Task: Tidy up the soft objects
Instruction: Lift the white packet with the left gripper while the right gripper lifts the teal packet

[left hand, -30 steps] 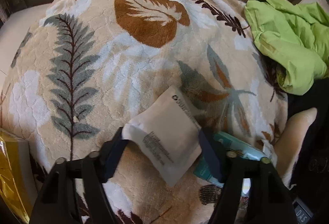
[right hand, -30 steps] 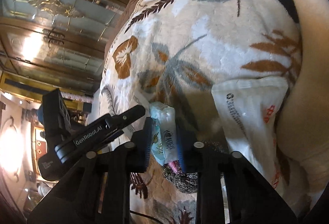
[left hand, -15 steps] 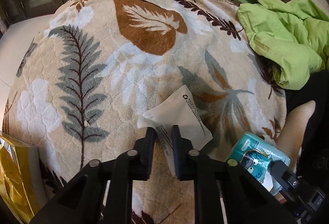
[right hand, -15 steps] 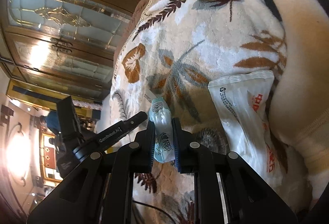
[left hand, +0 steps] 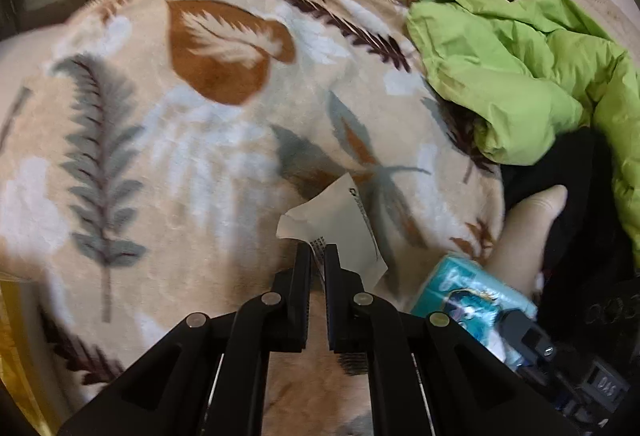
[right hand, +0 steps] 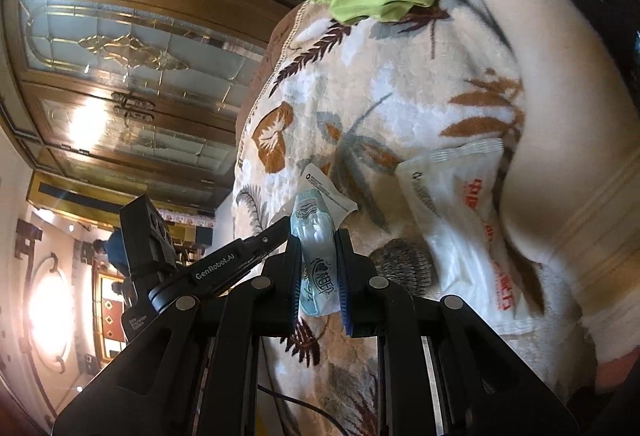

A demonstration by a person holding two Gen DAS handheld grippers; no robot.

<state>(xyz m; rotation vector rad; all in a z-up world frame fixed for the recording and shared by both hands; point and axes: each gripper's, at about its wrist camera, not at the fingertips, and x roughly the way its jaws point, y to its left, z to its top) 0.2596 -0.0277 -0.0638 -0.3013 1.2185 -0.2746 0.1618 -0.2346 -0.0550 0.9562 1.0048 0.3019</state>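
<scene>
My left gripper (left hand: 318, 256) is shut on the near edge of a small white tissue pack (left hand: 344, 220), which sticks up from the leaf-patterned blanket (left hand: 180, 156). In the right wrist view that white pack (right hand: 326, 190) sits just beyond my right gripper (right hand: 318, 248). The right gripper is shut on a light blue tissue pack (right hand: 316, 260) held upright above the blanket (right hand: 400, 96). That blue pack (left hand: 464, 292) also shows at the lower right of the left wrist view. The left gripper (right hand: 280, 230) reaches in from the left, beside the blue pack.
A larger white pack with red print (right hand: 460, 236) lies on the blanket to the right, against a person's cream-socked leg (right hand: 568, 124). A crumpled green cloth (left hand: 520, 76) lies at the blanket's far right. Something gold (left hand: 12, 356) shows at the left edge. Wooden glazed doors stand behind.
The left gripper's jaws closed from wide open onto the white pack and pinched its edge up. The right gripper, still holding the blue pack, rose and shifted slightly.
</scene>
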